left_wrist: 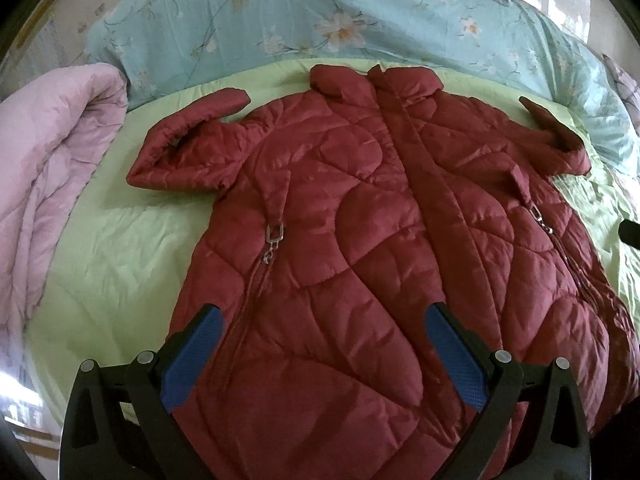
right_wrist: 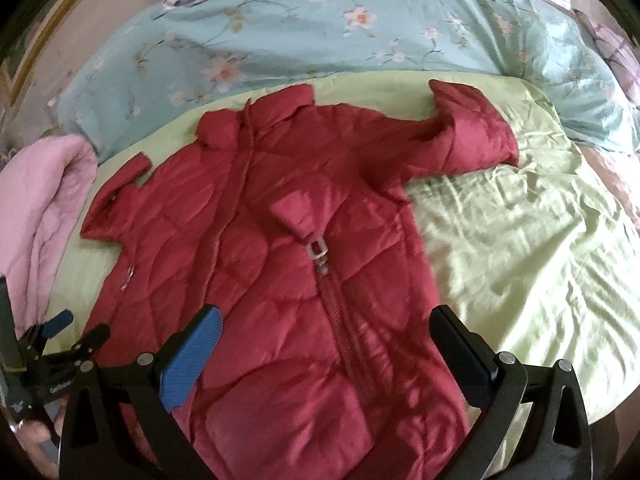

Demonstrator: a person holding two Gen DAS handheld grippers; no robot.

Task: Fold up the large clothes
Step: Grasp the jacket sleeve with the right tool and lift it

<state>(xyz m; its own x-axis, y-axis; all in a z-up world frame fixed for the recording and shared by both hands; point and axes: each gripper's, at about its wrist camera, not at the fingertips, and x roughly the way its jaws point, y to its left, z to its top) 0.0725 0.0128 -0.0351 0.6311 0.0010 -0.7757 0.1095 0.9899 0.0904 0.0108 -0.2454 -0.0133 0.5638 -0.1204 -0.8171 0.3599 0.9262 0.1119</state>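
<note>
Grippers, two. Left gripper [left_wrist: 324, 320]: jaws spread wide, nothing between them, poised above the lower front of the jacket; contact with the fabric cannot be told. Right gripper [right_wrist: 326, 320]: likewise spread wide and holding nothing, above the jacket's right zip pocket.

Jacket [left_wrist: 360, 240], one: dark red, quilted, lying flat and front up on the green sheet [left_wrist: 120, 248]. Long axis runs away from the grippers, collar at the far end, both sleeves bent upward.

Floral quilt [left_wrist: 280, 20], one, beyond the collar. Pink quilt [left_wrist: 52, 152], one, bundled at the left.
</note>
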